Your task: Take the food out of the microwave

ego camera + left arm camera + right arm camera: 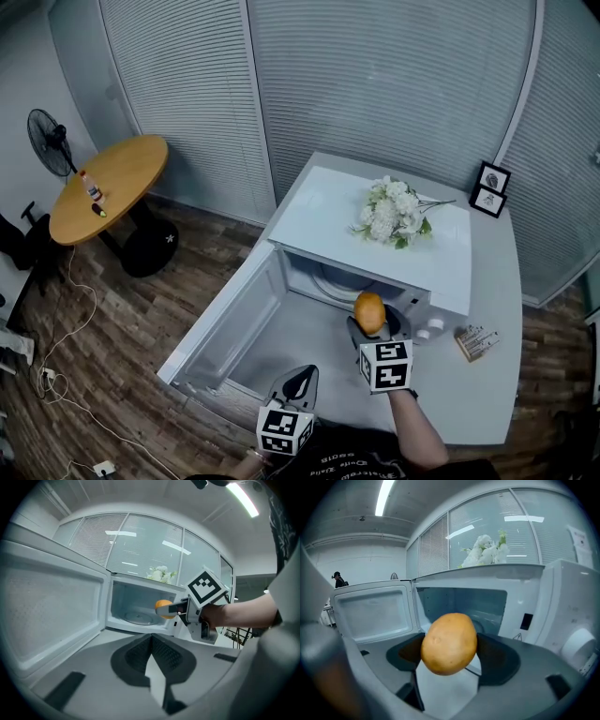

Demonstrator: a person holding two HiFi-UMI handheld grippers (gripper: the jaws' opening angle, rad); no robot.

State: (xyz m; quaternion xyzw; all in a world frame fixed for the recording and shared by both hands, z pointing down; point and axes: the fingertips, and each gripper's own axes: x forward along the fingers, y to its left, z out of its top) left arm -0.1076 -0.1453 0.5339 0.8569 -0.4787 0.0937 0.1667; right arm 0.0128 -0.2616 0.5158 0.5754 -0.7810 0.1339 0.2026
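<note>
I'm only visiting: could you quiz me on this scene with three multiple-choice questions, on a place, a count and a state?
1. Where do the white flowers lie? A) on top of the microwave B) inside it C) under it
2. How many picture frames stand on the counter? A) one B) two C) four
3. The right gripper is: A) open, empty B) shut on nothing C) shut on the potato
Answers: 1 A, they rest on its top; 2 B, two dark frames stand together; 3 C, its jaws squeeze the potato.
</note>
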